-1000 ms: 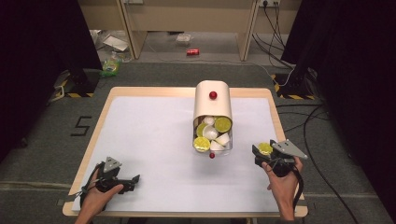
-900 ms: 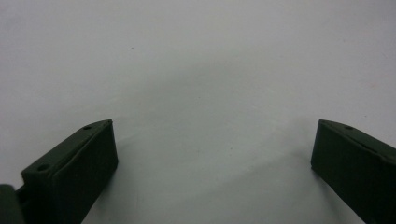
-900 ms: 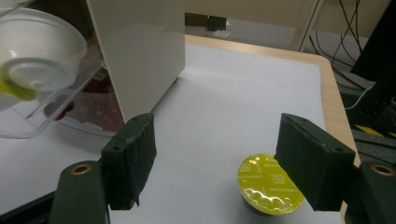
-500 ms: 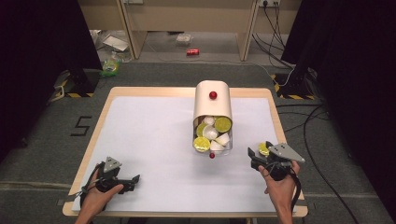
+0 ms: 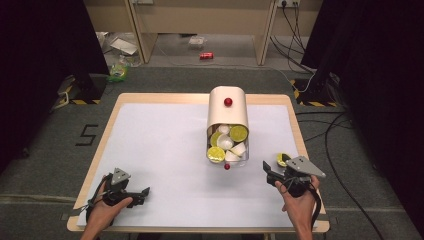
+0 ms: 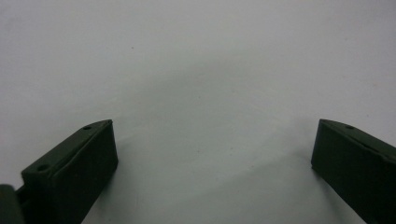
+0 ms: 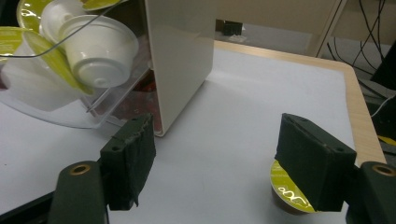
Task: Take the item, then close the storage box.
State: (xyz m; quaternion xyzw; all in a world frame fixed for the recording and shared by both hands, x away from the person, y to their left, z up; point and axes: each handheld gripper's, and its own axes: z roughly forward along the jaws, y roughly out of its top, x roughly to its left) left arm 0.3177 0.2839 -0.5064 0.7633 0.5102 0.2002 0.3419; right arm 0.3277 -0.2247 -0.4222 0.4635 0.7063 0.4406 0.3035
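Right gripper point(image 7: 215, 163), jaws spread and empty, capsule point(image 7: 290, 192) upright apparently just behind its right jaw; left gripper point(image 6: 212, 163) likewise spread, far off.

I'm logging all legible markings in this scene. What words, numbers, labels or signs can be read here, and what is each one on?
"5": a dark figure on the grey floor left of the table.
Red can on the floor beyond the table: any print too small to read.
Capsule by the right gripper: a white squiggle on its yellow-green lid, no legible words.
Capsules in the dispenser: lids show no readable text.
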